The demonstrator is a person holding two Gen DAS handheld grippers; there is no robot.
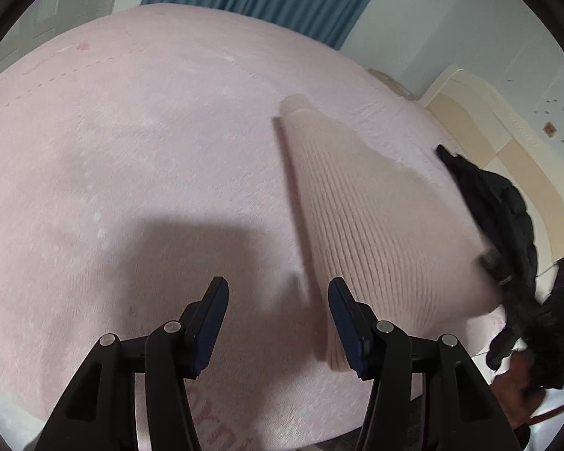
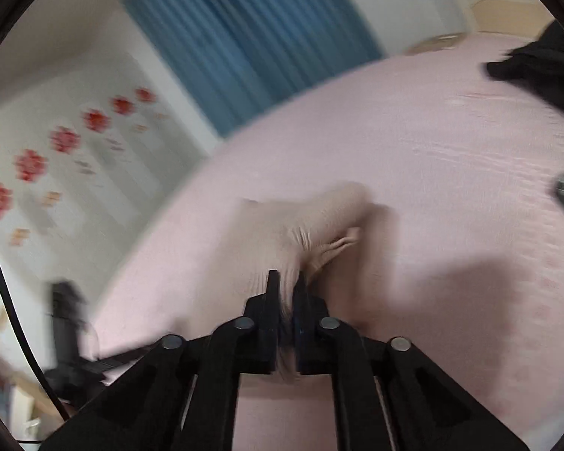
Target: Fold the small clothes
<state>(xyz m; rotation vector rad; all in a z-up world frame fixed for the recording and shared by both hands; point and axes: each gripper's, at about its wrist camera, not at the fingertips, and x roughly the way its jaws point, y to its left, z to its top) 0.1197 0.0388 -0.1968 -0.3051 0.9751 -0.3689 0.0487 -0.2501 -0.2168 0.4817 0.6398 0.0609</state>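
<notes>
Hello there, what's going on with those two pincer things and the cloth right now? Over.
Left tool open, empty, beside the ribbed beige garment. Right tool shut on the garment's edge, cloth bunched. Black clothes piled at the pink bed edge, not blocking.

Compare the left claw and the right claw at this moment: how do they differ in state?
The left claw is open, with nothing between its fingers; the right claw is shut on the beige ribbed garment. The left hovers beside the garment's edge; the right has the fabric bunched and lifted. Both are black and are over the pink bed sheet.
</notes>
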